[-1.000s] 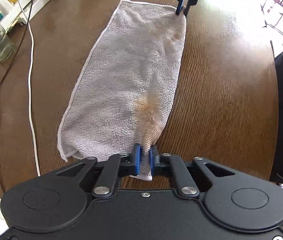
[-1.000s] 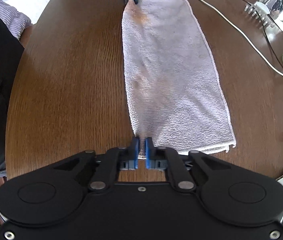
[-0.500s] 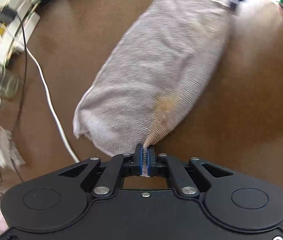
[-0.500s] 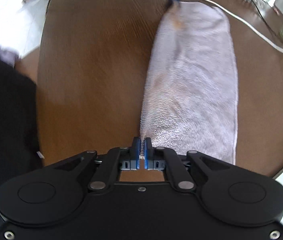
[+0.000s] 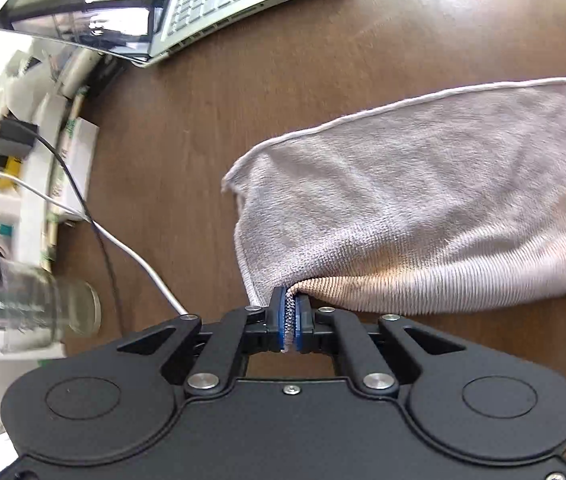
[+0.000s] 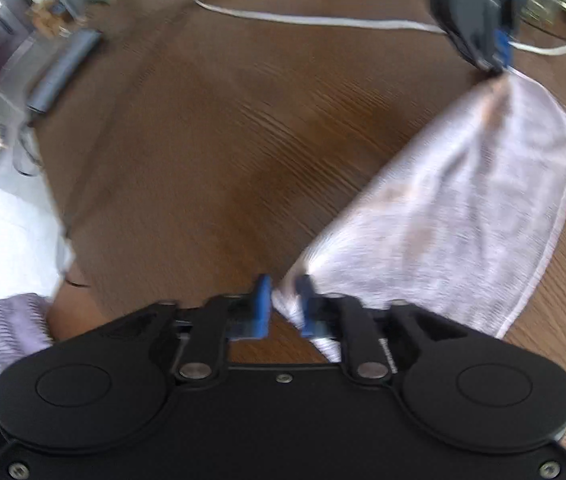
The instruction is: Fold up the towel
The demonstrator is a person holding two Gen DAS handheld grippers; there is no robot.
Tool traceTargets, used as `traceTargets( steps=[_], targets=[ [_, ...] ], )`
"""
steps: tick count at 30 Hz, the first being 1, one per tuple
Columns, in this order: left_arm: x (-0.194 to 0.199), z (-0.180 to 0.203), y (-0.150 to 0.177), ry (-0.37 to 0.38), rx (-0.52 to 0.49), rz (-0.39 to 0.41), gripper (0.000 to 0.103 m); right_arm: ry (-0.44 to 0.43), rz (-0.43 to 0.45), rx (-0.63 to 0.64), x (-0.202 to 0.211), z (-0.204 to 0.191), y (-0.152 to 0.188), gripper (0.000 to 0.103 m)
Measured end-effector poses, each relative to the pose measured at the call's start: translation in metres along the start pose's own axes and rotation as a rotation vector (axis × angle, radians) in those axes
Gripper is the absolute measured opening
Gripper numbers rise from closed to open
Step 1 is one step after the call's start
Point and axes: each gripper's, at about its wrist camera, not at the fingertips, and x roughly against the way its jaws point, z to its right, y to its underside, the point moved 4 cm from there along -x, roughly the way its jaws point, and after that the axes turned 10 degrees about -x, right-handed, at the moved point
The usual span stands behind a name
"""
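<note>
The brown wooden worktop carried everything. Since a second ago the grey towel had changed much: it lay then flat and long on the wood, stretched between the two tools, and now it hung lifted and swung around, its hemmed edge free above the worktop's middle. The views were blurred, so the motion was probably fast. I judge that the fold step was under way, with one end going toward the other, though the halves were not yet together.

The left gripper had its jaws together, clamped on a corner of the towel with an orange stain beside it. The right gripper had its blue jaws somewhat apart, where half a second ago they were closed; the cloth lay against the right pad only, so this corner was perhaps being released or slipping. That could spoil the fold.

Near the worktop's far edge stood an open laptop. At the left edge were a glass jar and a white cable. The jar's label was too blurred to read, and no other writing was legible.
</note>
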Motion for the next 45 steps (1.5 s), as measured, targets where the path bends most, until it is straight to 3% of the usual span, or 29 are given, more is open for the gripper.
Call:
traceTargets(
  steps=[2, 3, 4, 6, 9, 12, 17, 21, 39, 41, 43, 45],
  targets=[
    [0.014, 0.007, 0.008, 0.009, 0.044, -0.006, 0.018, 0.004, 0.025, 0.076, 0.012, 0.001, 0.008, 0.065],
    [0.021, 0.012, 0.011, 0.008, 0.058, -0.003, 0.031, 0.02, 0.037, 0.133, 0.02, 0.005, 0.016, 0.076],
    [0.034, 0.021, 0.017, 0.009, 0.083, -0.006, 0.044, 0.036, 0.05, 0.197, 0.027, 0.009, 0.024, 0.076],
    [0.054, 0.035, 0.023, 0.013, 0.122, -0.003, 0.056, 0.047, 0.023, 0.357, 0.037, 0.023, 0.044, 0.075],
    [0.102, 0.082, 0.005, 0.095, 0.169, 0.137, 0.066, 0.049, -0.04, 0.491, 0.038, 0.038, 0.058, 0.071],
    [0.124, 0.131, -0.022, 0.174, 0.157, 0.211, 0.068, 0.033, -0.111, 0.625, 0.03, 0.051, 0.063, 0.065],
    [0.124, 0.176, -0.044, 0.249, 0.186, 0.24, 0.068, 0.0, -0.146, 0.677, 0.015, 0.048, 0.046, 0.059],
    [0.118, 0.182, -0.046, 0.27, 0.241, 0.248, 0.068, -0.017, -0.156, 0.693, 0.006, 0.042, 0.038, 0.058],
    [0.092, 0.194, -0.043, 0.325, 0.216, 0.186, 0.067, -0.028, -0.152, 0.728, -0.007, 0.029, 0.032, 0.058],
    [0.09, 0.194, -0.043, 0.332, 0.217, 0.184, 0.071, -0.021, -0.147, 0.748, -0.009, 0.026, 0.033, 0.059],
    [0.088, 0.196, -0.045, 0.34, 0.203, 0.168, 0.09, -0.018, -0.144, 0.759, -0.011, 0.025, 0.037, 0.062],
    [0.081, 0.2, -0.047, 0.35, 0.178, 0.142, 0.101, -0.02, -0.141, 0.76, -0.011, 0.029, 0.048, 0.063]
  ],
)
